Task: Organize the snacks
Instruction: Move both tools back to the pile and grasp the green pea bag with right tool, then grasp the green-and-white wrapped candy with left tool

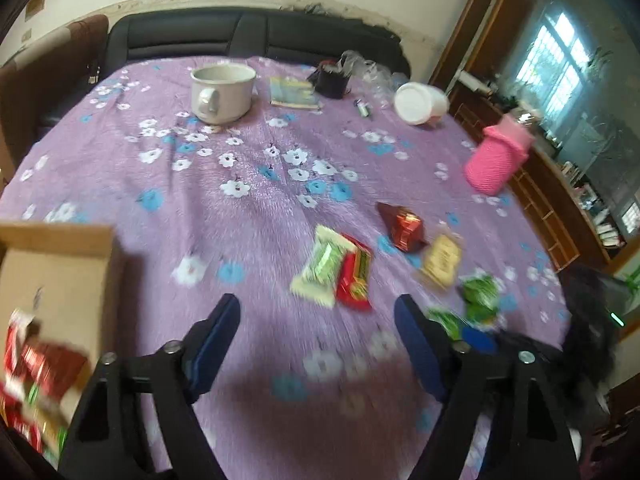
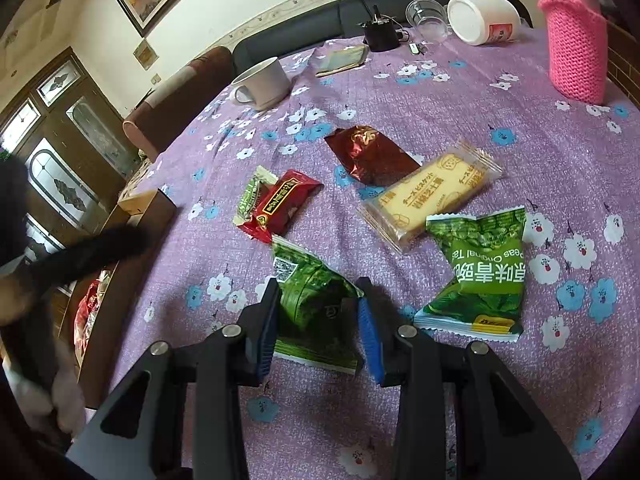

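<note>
Right tool clamping one green pea packet, left tool open, empty, five snacks loose

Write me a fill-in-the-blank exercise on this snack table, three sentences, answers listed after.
1. The right gripper is closed on a ____ snack packet.
2. The left gripper holds ____ between its fingers.
3. The cardboard box at the table's edge already contains mostly ____ packets.

Missing words: green; nothing; red
</note>
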The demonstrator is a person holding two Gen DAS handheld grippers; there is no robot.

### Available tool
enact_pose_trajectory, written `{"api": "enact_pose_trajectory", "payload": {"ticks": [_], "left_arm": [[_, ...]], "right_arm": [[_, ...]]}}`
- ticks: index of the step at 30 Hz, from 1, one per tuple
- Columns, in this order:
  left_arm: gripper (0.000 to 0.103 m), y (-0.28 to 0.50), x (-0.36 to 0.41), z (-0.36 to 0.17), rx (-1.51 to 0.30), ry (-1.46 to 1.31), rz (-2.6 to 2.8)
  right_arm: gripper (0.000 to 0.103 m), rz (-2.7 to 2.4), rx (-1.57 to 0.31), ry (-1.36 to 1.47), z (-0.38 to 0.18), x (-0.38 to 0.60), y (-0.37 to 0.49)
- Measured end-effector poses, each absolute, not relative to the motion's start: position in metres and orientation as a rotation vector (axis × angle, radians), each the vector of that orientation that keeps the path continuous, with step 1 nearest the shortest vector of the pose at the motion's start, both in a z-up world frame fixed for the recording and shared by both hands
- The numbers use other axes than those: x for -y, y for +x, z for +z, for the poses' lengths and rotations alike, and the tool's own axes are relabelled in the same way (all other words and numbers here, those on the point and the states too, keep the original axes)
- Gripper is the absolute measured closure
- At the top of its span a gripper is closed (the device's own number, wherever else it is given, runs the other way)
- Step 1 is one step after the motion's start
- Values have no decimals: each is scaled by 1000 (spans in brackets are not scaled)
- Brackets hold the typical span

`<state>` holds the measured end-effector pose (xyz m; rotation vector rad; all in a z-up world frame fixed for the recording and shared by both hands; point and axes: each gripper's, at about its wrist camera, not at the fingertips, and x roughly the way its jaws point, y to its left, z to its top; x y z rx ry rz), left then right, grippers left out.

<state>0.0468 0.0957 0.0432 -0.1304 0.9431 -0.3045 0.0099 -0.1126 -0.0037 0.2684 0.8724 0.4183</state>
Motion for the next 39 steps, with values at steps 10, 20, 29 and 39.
{"api": "enact_pose_trajectory", "payload": {"ticks": [10, 20, 29, 39], "left_arm": [[34, 97, -76, 13, -988, -102, -268], [83, 84, -75, 23, -955, -92, -334], [73, 83, -94, 26, -947, -173, -352], [58, 95, -73, 16, -942, -94, -316]], "right_arm": [[65, 421, -884, 281, -4, 114, 12], [65, 422, -875, 268, -4, 113, 12], [65, 424, -875, 276, -4, 112, 9], [65, 426, -879, 279, -4, 112, 9]]}}
